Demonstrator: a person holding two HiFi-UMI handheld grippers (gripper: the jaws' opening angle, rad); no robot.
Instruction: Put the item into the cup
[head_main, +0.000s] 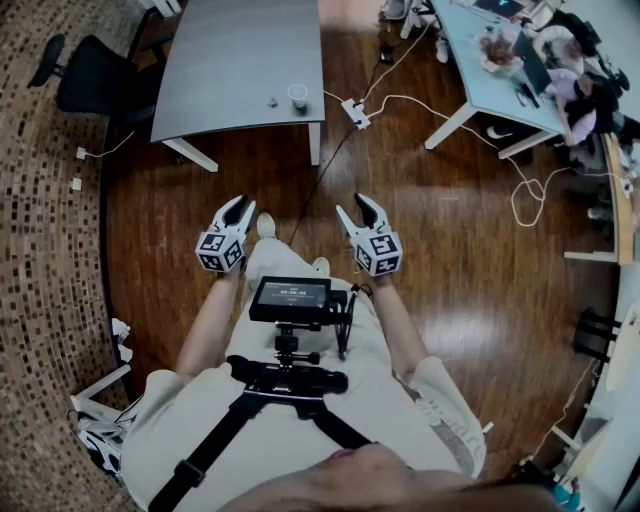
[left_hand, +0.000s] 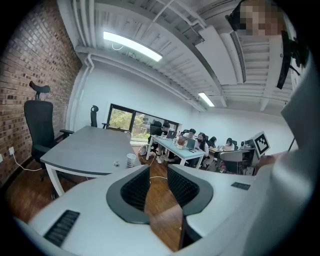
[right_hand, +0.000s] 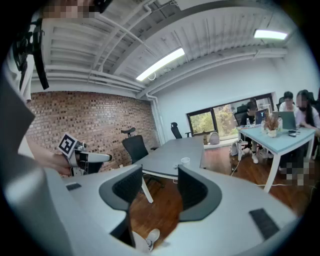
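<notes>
Small item (head_main: 272, 101) just beside cup (head_main: 297, 95) on table (head_main: 240, 60), well beyond left gripper (head_main: 241, 207) and right gripper (head_main: 351, 205) (both spread, empty)

Right gripper (right_hand: 160, 171) jaws apart and empty, cup (right_hand: 185, 161) on grey table (right_hand: 167, 151) ahead

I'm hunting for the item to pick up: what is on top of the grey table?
On the grey table stand a white cup and, just left of it, a small item, apart. The cup's inside is too small to tell.
</notes>
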